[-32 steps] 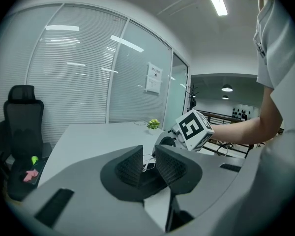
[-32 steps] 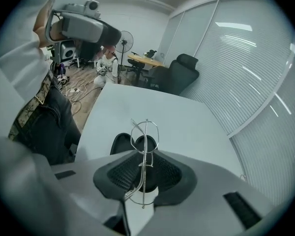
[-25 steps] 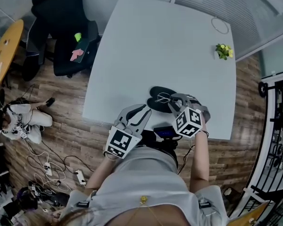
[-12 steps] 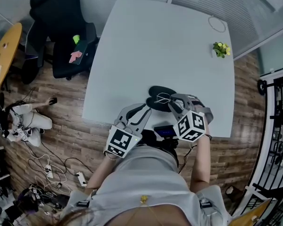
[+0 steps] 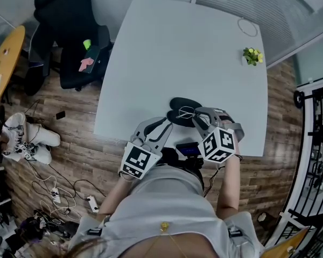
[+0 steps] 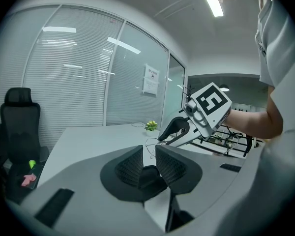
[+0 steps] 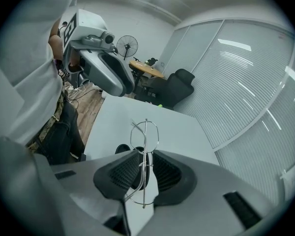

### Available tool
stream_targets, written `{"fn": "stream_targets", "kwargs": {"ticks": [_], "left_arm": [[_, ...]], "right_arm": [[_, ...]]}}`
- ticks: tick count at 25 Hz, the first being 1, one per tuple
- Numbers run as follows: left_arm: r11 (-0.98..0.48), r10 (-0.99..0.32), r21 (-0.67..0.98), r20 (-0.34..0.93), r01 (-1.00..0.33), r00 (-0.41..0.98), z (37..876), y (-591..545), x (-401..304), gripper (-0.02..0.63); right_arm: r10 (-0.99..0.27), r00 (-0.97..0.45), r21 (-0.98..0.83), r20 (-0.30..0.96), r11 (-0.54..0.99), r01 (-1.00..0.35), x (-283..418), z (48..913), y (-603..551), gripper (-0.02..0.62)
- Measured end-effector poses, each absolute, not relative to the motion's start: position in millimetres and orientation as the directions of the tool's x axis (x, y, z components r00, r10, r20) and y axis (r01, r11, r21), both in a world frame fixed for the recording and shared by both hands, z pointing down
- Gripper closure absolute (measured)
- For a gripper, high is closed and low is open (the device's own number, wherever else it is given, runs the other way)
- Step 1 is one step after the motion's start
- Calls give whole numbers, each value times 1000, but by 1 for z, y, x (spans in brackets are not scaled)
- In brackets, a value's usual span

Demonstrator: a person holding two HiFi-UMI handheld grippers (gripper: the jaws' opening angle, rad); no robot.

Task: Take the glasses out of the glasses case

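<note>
A black glasses case [image 5: 178, 104] lies open near the front edge of the white table [image 5: 194, 52]. My left gripper [image 5: 163, 124] is shut on the case's near edge; the dark case [image 6: 148, 175] shows pinched between its pads. My right gripper [image 5: 196, 114] is shut on thin wire-framed glasses [image 7: 145, 134], gripping them at the middle of the frame. It holds them just above the case [image 7: 122, 149]. From the left gripper view, the right gripper [image 6: 173, 130] reaches in from the right with the wire glasses [image 6: 150, 144] at its tips.
A small potted plant [image 5: 253, 57] and a thin wire ring [image 5: 247, 27] sit at the table's far right. A black office chair [image 5: 70, 31] and a round wooden table [image 5: 5, 58] stand to the left. A dark screen device [image 5: 188, 150] is at the front edge.
My right gripper has risen a little with the glasses, away from the case. The left gripper has stayed on the case.
</note>
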State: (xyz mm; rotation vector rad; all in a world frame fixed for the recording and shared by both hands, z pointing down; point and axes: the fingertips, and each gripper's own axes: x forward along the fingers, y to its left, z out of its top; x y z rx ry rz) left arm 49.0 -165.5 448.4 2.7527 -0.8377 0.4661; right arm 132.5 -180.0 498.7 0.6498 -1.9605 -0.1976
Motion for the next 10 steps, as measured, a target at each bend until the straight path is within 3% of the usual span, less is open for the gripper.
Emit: {"fn": "stream_targets", "kwargs": {"ticks": [10], "left_arm": [[-808, -504, 119, 365, -577, 782, 449, -163, 52, 509]], "right_arm": [[-512, -336, 402, 791, 847, -347, 136, 503, -177, 500]]}}
